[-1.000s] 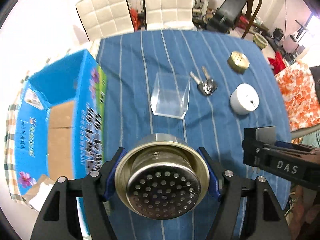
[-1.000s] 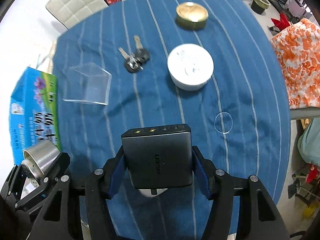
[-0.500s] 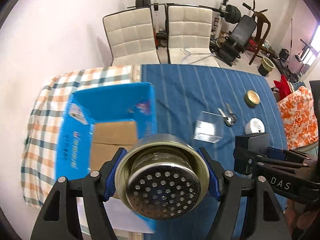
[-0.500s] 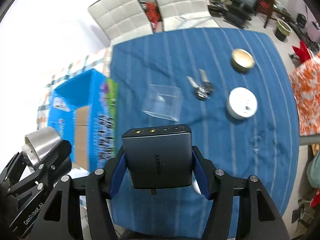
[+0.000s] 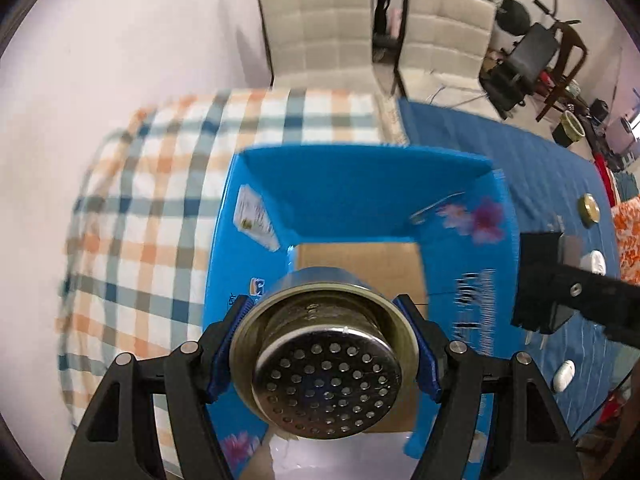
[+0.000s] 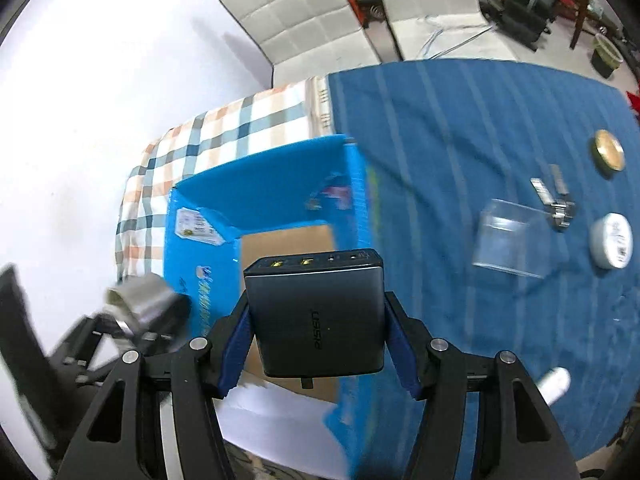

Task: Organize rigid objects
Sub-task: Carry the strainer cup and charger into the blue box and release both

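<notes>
My left gripper (image 5: 326, 340) is shut on a round steel sink strainer (image 5: 326, 376) and holds it above the open blue cardboard box (image 5: 360, 192). My right gripper (image 6: 316, 316) is shut on a dark grey power bank (image 6: 316, 312), held over the same box (image 6: 260, 200), above its brown floor. In the right wrist view the left gripper with the strainer (image 6: 140, 296) shows blurred at the lower left. On the blue striped cloth lie a clear plastic box (image 6: 508, 244), keys (image 6: 554, 200), a white round tin (image 6: 612, 246) and a gold round tin (image 6: 608, 152).
The box stands where a checked cloth (image 5: 152, 216) meets the blue cloth (image 6: 460, 140). Two white padded chairs (image 5: 324, 32) stand behind the table. A small white oblong object (image 6: 554, 384) lies near the table's front edge. Gym gear clutters the far right.
Both grippers have swung left from over the blue cloth to above the open blue box, each still holding its object. The loose items on the cloth have not moved.
</notes>
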### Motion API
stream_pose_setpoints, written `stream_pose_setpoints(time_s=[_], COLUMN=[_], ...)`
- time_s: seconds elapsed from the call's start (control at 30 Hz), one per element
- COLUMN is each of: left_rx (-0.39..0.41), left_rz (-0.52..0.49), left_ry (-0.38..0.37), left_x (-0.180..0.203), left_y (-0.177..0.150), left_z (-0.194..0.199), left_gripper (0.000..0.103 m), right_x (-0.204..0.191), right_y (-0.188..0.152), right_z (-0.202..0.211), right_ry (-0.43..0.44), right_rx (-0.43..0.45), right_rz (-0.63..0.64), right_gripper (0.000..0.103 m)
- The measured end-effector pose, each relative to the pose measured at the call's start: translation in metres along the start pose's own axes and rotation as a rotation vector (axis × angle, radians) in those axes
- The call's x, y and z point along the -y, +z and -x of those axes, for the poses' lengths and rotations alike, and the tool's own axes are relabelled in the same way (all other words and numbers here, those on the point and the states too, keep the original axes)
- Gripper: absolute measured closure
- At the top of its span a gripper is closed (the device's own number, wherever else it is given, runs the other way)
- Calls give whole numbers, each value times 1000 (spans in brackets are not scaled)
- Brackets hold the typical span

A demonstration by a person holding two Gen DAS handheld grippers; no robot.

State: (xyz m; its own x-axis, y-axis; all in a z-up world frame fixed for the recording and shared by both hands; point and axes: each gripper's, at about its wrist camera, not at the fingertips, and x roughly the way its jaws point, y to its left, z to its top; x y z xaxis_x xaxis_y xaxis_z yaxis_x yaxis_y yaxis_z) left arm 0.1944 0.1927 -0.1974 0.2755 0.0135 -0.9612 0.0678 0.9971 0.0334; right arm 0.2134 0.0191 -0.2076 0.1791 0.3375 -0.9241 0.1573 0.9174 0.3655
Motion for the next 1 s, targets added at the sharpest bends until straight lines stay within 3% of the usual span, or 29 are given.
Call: stream_pose_setpoints(time_s=[0.23, 0.43, 0.63, 1.0], left_rx=[-83, -101, -163, -238], left_rz=[77, 126, 287, 346], left_ry=[-73, -34, -73, -69], left_x=[-15, 2, -5, -15], left_y=[-7, -32, -57, -70], left_z=[-50, -68, -90, -125], left_gripper=[33, 33, 33, 33], right_x=[-30, -45, -46, -41], right_y=[35, 50, 59, 58], right_z=[-71, -116, -156, -213], right_ry=[-42, -66, -88, -173], right_rx=[-71, -159, -261, -341], right_rz=[14, 50, 73, 132], right_gripper=[40, 40, 40, 40])
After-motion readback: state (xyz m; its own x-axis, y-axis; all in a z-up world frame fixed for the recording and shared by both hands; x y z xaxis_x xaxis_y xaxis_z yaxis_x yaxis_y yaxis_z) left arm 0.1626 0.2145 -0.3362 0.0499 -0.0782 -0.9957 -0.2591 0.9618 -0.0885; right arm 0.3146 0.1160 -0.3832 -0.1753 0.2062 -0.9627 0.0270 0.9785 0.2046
